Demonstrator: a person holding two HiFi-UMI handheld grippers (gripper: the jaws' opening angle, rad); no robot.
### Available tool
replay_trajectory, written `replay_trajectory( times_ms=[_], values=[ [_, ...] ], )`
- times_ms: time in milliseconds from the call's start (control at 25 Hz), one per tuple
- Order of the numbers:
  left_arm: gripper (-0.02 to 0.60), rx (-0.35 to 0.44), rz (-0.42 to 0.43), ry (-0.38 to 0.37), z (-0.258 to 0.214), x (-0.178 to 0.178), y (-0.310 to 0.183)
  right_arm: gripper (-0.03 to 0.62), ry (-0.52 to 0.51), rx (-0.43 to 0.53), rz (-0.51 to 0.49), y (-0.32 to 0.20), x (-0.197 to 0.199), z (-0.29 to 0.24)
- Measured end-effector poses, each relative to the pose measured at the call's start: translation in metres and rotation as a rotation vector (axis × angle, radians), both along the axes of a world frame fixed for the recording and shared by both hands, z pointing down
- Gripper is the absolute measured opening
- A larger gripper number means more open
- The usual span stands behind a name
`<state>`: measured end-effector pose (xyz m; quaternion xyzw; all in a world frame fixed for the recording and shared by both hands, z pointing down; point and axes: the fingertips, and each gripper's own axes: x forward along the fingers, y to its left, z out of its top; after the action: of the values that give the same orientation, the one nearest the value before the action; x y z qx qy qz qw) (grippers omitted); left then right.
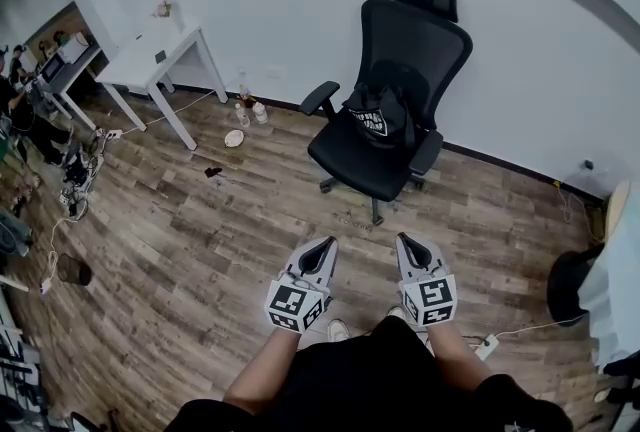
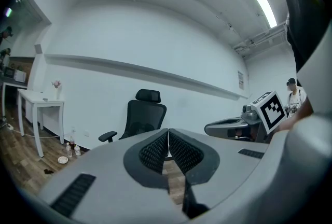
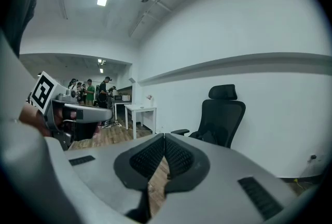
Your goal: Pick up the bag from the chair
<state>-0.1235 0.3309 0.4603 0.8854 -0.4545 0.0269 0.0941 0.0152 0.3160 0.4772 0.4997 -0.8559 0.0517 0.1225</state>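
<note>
Two grippers are in view, one in each hand, low in the head view at 6 o'clock.

Left gripper (image 1: 321,247): jaws closed tip to tip, nothing between them. Right gripper (image 1: 408,242): the same, jaws pressed together and empty. The two sit side by side without touching. Both point toward 12 o'clock over the wooden floor (image 1: 200,240).

One white power strip (image 1: 487,347) lies on the floor at 4 o'clock from the right gripper.

Farther out at 12 o'clock, one black office chair (image 1: 400,50) stands by the white wall (image 1: 300,10). One black bag (image 1: 380,115) with a white print sits on the seat. It leans on the backrest, well apart from both grippers.

At 9 o'clock from the chair, one round dish (image 1: 234,138) lies on the floor. A small cluster of bottles (image 1: 250,110) stands just beyond it, too small to count.

Farthest, at 10 o'clock, stands one white table (image 1: 150,55).
</note>
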Motion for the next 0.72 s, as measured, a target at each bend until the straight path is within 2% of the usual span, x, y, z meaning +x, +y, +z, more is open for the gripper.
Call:
replay_trajectory(
  times_ms=[360,720],
  values=[
    [0.023,-0.026,0.025,0.010,0.008,-0.008,-0.010,0.021,0.014,-0.008,0.020,-0.019,-0.006,0.002],
    [0.023,-0.033,0.035,-0.021,0.009,0.006,-0.078,0.021,-0.028,-0.022,0.014,-0.088,0.004,0.010]
  ],
)
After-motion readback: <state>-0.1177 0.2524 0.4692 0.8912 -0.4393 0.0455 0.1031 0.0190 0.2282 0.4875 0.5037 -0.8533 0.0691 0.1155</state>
